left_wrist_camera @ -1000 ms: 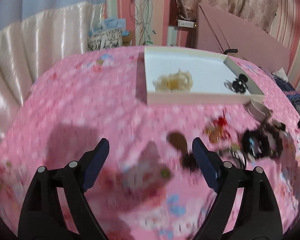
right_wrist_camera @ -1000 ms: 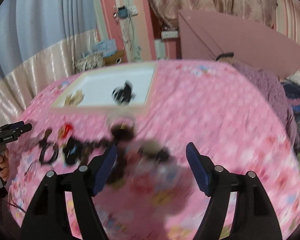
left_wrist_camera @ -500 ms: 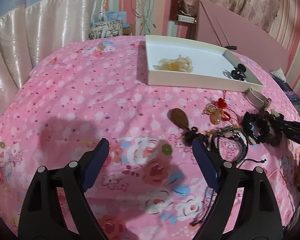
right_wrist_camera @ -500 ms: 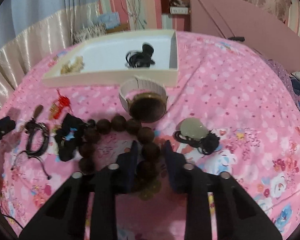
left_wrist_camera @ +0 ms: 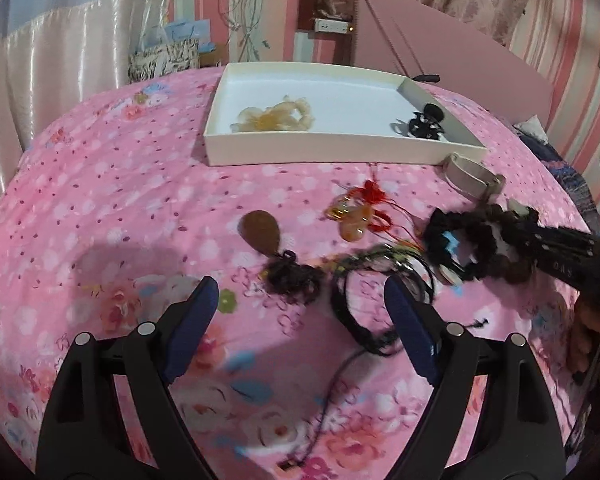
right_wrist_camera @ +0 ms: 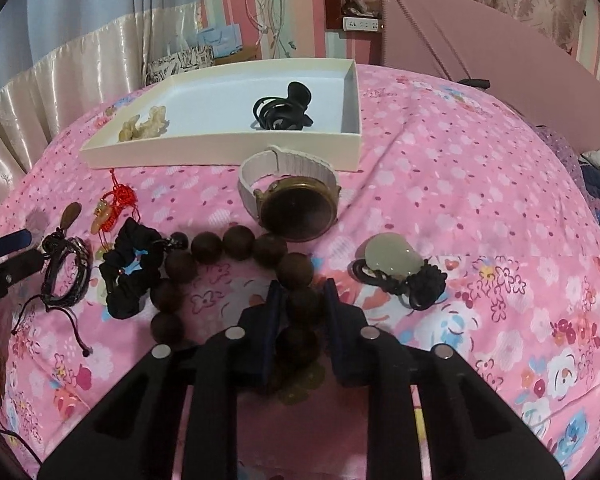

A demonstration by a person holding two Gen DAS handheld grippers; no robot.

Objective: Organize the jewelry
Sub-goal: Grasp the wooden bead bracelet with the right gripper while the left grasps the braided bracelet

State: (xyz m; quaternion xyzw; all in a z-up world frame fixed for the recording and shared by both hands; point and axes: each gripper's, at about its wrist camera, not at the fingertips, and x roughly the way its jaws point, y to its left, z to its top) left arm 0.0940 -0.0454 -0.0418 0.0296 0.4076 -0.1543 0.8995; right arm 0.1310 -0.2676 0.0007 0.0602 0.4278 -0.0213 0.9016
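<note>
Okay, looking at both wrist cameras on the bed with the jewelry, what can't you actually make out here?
- Right wrist view: the nearest beads of the wooden bead bracelet are hidden behind the right claw, which has just been closing on it.
- Left wrist view: the braided black cord bracelet is motion-blurred and partly behind the left claw's finger.
- Left wrist view: the watch shows only its strap; the face is turned away.
- Right wrist view: the pale piece in the white tray is too small to identify.
</note>
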